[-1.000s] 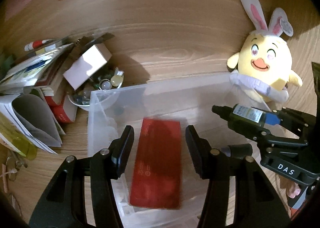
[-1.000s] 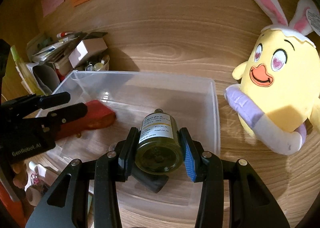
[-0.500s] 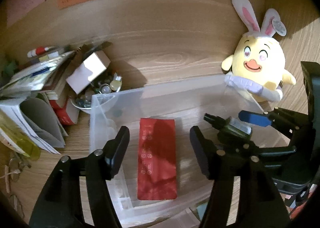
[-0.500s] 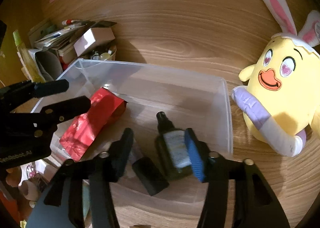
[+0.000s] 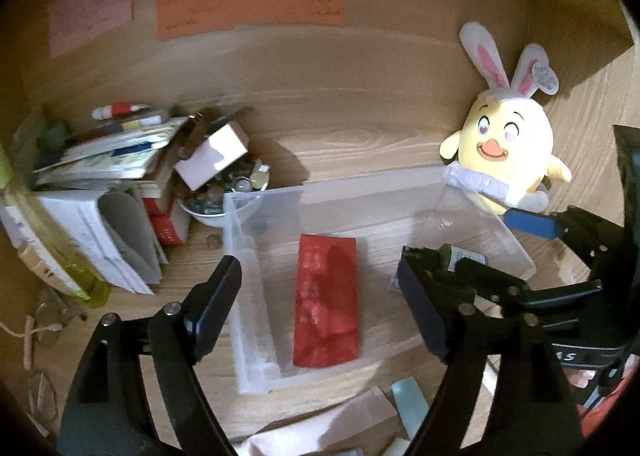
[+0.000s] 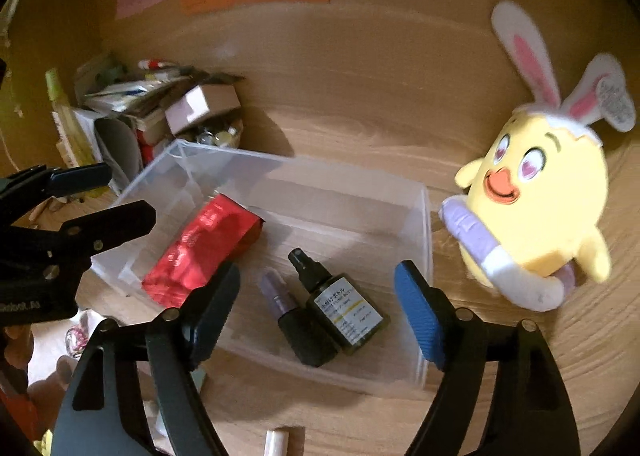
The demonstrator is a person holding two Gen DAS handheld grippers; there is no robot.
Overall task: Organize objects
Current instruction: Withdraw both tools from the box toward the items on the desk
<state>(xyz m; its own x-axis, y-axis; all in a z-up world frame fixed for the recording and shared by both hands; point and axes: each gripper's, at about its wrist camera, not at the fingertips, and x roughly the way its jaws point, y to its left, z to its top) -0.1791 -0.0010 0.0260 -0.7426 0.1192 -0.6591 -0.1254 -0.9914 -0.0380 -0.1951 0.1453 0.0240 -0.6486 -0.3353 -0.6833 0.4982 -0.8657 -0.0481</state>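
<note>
Pictured mid-frame in the right wrist view: clear plastic bin (image 6: 424, 224) on the wooden desk (image 6: 360, 104), already holding three items. Seen inside, from largest down: red foil pouch (image 6: 202, 252) at centre left, long axis running from lower left to upper right; dark spray bottle (image 6: 340, 304) at lower centre, lying flat, nozzle toward the upper left; small purple-capped vial (image 6: 280, 304) touching its left side, roughly parallel. Framed at the bottom edge: right gripper (image 6: 316, 312), spread wide and holding nothing, directly over bottle and vial. Shown in the left wrist view: left gripper (image 5: 320, 308), equally wide apart and empty, straddling the pouch (image 5: 326, 300). Left loose at lower centre of that view, outside the bin: pale packets (image 5: 360, 420), probably next for sorting and likely nearer the left gripper.
</note>
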